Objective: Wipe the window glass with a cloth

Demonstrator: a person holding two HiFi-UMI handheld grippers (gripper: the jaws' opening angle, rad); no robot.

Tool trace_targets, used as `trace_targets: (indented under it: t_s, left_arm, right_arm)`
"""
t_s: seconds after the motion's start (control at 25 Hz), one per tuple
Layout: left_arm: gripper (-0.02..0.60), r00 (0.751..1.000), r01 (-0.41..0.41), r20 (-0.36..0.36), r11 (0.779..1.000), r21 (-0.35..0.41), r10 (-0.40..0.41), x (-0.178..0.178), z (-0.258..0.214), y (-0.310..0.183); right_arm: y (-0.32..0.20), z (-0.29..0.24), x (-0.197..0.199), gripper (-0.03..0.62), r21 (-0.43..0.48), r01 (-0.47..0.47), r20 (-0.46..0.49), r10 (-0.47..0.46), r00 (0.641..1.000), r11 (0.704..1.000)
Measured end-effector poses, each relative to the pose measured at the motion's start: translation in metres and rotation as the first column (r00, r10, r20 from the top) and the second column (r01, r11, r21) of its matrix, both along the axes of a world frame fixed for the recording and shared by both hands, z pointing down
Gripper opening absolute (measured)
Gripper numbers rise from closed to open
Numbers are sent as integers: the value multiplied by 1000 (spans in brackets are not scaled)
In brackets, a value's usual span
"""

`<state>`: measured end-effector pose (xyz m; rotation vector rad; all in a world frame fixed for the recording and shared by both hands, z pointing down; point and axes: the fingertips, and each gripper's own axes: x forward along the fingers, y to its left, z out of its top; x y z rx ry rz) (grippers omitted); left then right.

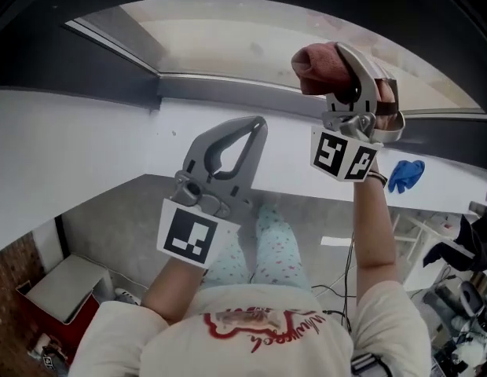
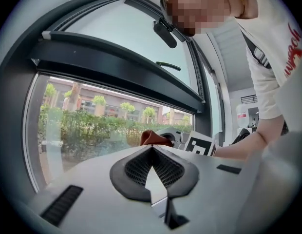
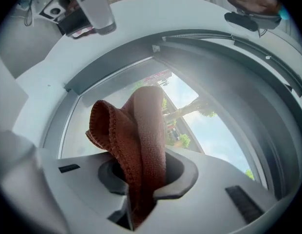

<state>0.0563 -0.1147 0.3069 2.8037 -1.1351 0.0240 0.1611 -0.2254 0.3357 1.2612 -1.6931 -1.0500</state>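
Observation:
A reddish-brown cloth [image 1: 316,67] is bunched in my right gripper [image 1: 343,57], which is shut on it and held up against the window glass [image 1: 243,42]. In the right gripper view the cloth [image 3: 141,135] folds out between the jaws of the right gripper [image 3: 143,177] and stands in front of the glass [image 3: 204,126]. My left gripper [image 1: 258,126] is lower and to the left, shut and empty, pointing at the white wall under the window. The left gripper view shows that gripper's closed tips [image 2: 152,148], with the cloth [image 2: 150,137] and the right gripper's marker cube [image 2: 199,145] beyond.
A dark window frame bar [image 2: 117,65] and a handle [image 2: 168,66] cross above the lower pane [image 2: 92,126]. A blue glove [image 1: 406,174] lies on the white sill at the right. A red box [image 1: 63,297] and cables sit on the floor below.

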Motion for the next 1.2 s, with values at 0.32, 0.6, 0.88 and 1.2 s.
trace_targets:
  t_s: [0.32,0.6,0.88,1.2]
  left_arm:
    - [18,998,-59,32,998,-27,60,-15,2,-4]
    - [18,998,-50,24,999,-13,50,-26,-3,-14]
    - [18,999,-31,30,998,-47,32,-37,10,-16]
    - [18,999,-29,32,998,-62,31,-41,23,-19]
  right_arm:
    - [0,98,-9,97,-121,21,56,-15,998,992]
    - [5,158,-25,94,-244,-11,14,15,1000,970]
    - [10,257,-18,94,-452,-64,14,79,997,890]
    - [9,363,-4,94,-644,-133,-38,142,989,753]
